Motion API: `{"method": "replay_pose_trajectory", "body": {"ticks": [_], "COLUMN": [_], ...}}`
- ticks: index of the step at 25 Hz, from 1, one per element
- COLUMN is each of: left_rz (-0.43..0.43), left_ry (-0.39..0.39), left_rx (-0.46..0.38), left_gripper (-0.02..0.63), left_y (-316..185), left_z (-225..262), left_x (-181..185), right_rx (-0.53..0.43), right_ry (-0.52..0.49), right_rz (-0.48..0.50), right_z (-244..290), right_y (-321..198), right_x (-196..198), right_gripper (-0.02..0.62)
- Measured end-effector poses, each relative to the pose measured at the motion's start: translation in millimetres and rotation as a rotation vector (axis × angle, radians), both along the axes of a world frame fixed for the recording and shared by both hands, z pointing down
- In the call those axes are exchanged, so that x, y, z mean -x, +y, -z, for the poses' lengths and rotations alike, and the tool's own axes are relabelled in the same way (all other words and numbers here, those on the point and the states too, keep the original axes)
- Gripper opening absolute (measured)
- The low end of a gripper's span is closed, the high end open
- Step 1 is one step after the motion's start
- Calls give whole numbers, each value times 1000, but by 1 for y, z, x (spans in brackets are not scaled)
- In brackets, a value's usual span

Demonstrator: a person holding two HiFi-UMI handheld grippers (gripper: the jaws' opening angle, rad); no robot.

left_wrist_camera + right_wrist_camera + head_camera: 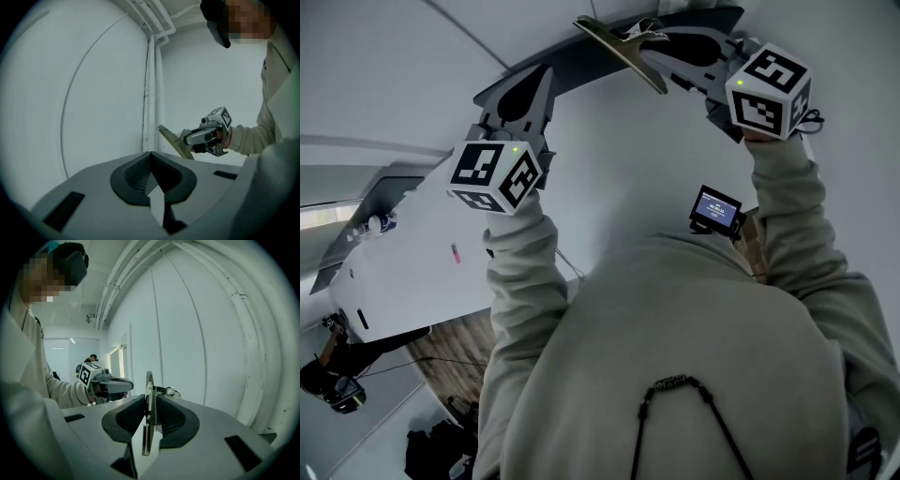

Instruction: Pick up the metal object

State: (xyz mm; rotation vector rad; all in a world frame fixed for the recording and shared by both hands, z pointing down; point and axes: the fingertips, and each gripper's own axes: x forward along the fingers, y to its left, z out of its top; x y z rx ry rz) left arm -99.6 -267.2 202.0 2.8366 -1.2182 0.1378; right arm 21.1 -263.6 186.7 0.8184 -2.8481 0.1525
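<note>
where right gripper [151, 405] pinches, metal object [149, 380] sits.

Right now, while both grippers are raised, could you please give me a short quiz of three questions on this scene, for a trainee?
1. True or false: the left gripper holds something.
2. Where is the metal object?
A. lying on a table
B. clamped between the pads of the right gripper
C. in a bare hand
3. Fill in: each gripper carries a ___ with square markers.

Key: 1 false, its jaws are together on nothing; 2 B; 3 cube.
</note>
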Motion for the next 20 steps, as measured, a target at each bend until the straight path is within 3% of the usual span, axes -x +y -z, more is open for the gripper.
{"method": "replay_pose_trajectory", "body": {"ticks": [20], "left_rz": [14], "left_ry": [20], "left_rx": [48], "left_gripper": [5], "left_y": [-6], "left_z": [-28], "left_x": [10], "right_rx": [37], "right_ry": [23], "right_rz": [-2], "right_z": [-22], "right_y": [-5], "right_x": [-2], "right_gripper": [100]}}
